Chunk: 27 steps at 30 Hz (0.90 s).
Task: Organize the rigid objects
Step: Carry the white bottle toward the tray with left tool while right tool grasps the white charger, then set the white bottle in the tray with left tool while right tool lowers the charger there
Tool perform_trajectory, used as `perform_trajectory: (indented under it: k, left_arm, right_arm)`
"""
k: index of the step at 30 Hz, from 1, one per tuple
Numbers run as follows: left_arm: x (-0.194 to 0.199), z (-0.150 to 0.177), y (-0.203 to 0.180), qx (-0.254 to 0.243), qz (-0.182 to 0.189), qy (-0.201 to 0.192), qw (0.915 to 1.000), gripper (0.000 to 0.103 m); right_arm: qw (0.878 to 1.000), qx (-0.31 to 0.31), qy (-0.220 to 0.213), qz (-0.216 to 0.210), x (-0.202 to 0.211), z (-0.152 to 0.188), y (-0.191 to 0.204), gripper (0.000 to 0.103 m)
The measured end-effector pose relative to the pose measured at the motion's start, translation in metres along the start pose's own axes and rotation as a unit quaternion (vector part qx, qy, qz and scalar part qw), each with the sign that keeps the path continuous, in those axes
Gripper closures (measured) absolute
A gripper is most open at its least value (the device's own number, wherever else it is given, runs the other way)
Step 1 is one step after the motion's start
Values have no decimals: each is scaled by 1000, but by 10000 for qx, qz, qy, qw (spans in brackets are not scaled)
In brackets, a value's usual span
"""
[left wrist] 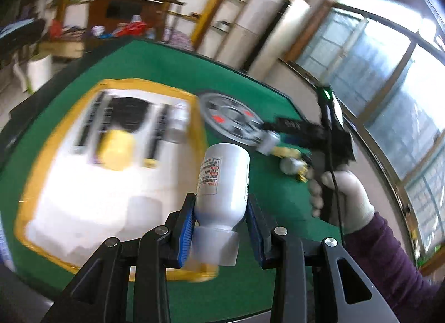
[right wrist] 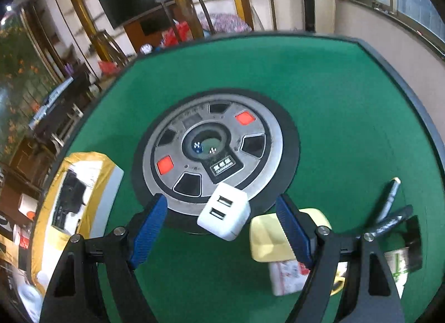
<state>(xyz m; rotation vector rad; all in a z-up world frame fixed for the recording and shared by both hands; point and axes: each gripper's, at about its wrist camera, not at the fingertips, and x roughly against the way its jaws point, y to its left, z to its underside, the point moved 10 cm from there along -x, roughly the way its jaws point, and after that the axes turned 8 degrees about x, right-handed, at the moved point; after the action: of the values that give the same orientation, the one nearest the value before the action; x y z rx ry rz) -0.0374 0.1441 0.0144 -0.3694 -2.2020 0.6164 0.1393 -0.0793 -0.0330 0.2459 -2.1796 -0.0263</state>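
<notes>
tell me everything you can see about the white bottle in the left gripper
The white bottle is a small, opaque plastic-looking container with a rounded shoulder and a wide white cap. A printed label with red and black text runs along its side; the text is too small to read. The left gripper is clamped on it, blue pads pressing both sides near the shoulder, cap toward the camera and base pointing away. It is held in the air above the green table, beside the yellow-rimmed box.

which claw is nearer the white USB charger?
Right. The right claw is open with the white USB charger between its fingers. The left claw is off by the yellow box, gripping a white bottle.
</notes>
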Motion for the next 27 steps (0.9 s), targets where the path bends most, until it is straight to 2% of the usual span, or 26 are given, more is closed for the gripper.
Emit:
perform_trajectory:
  k: [2, 4, 5, 6, 13, 14, 15, 16, 20, 23, 27]
  left_arm:
    - [9, -5, 18, 109, -102, -105, 9998, 67]
    - [14, -12, 35, 180, -252, -212, 9993, 67]
    - [16, -14, 44, 224, -313, -241, 9990, 66]
    - [17, -16, 51, 291, -352, -253, 9986, 66]
    - [7, -14, 85, 568, -653, -112, 9962, 66]
    - [4, -14, 88, 558, -710, -76, 9959, 66]
    - [1, -14, 90, 540, -793, -30, 9954, 66]
    - [-2, -15, 93, 519, -864, 0, 9949, 66]
    - [-19, -16, 112, 543, -1225, 234, 9907, 66]
    - [-29, -17, 120, 584, -1354, 395, 9883, 66]
    - [-42, -22, 123, 421, -1645, 458, 9844, 66]
  right_arm:
    - [9997, 83, 102, 190, -8, 2, 1, 32]
    - [9990, 174, 243, 338, -16, 7, 2, 46]
    - [9981, 240, 306, 472, -19, 9, 1, 58]
    - [9979, 262, 329, 501, -21, 10, 2, 64]
    - [9977, 299, 280, 546, -12, 12, 3, 66]
    - [9979, 285, 248, 524, -8, 12, 3, 69]
    - [9982, 261, 217, 486, -4, 12, 3, 78]
    - [9988, 223, 182, 395, 2, 11, 3, 79]
    - [9996, 227, 19, 143, 25, 8, 15, 79]
    - [9995, 322, -42, -24, 36, 8, 29, 79]
    - [9983, 462, -117, -330, 49, 10, 56, 79]
